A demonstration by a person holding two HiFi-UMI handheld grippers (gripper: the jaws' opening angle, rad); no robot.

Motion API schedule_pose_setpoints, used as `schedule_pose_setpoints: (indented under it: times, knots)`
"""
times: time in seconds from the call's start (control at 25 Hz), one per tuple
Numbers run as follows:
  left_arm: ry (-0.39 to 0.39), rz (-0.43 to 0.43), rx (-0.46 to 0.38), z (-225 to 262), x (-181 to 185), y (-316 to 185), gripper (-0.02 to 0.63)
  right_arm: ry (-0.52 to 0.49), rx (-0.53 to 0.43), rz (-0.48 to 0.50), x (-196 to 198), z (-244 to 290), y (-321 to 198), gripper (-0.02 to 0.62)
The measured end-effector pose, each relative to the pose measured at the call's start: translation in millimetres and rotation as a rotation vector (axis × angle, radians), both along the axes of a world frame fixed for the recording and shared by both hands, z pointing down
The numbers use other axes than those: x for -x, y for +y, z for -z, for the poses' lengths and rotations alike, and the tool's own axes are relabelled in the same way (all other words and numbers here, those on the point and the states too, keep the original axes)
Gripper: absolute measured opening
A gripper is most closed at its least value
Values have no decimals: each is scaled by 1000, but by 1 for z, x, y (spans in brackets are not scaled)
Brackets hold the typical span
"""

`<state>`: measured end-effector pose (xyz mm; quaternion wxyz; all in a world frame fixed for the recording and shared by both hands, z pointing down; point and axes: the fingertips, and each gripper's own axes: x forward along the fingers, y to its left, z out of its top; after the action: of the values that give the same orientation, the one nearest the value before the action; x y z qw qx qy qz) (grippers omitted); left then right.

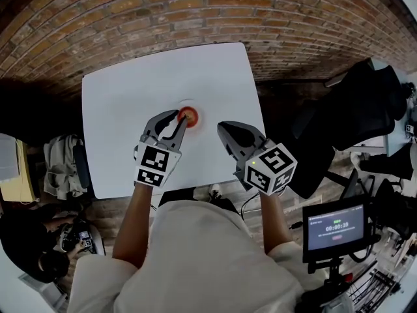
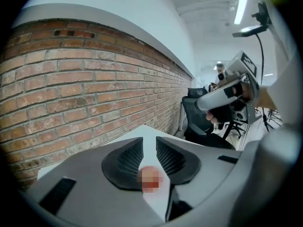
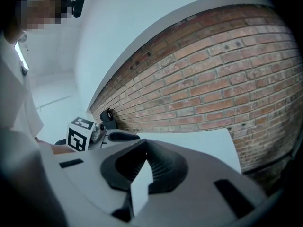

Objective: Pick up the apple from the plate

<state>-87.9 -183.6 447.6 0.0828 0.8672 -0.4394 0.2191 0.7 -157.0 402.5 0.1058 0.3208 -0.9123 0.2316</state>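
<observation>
A small red apple (image 1: 189,115) sits on a pale plate (image 1: 197,120) that barely stands out from the white table (image 1: 130,90). My left gripper (image 1: 181,117) is right at the apple's near side, its tips beside the fruit. In the left gripper view its jaws (image 2: 149,145) stand a narrow gap apart, and the apple (image 2: 150,178) shows low in that gap with no pad pressing on it. My right gripper (image 1: 222,127) hovers to the right of the plate, apart from the apple. Its jaws (image 3: 145,148) meet at the tips with nothing between them.
The table's near edge runs just under both grippers. A black office chair (image 1: 365,109) stands to the right and a small monitor (image 1: 335,230) at the lower right. A bundle of cloth (image 1: 62,158) lies left of the table. A brick wall (image 2: 71,89) lies beyond the table.
</observation>
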Motion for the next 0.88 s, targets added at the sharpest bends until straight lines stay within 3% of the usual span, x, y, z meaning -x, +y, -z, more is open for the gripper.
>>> schedule_pose_setpoints:
  times: [0.88]
  knots:
    - [-74, -83, 132, -55, -4, -6, 152, 32, 53, -19, -4, -23, -9, 3]
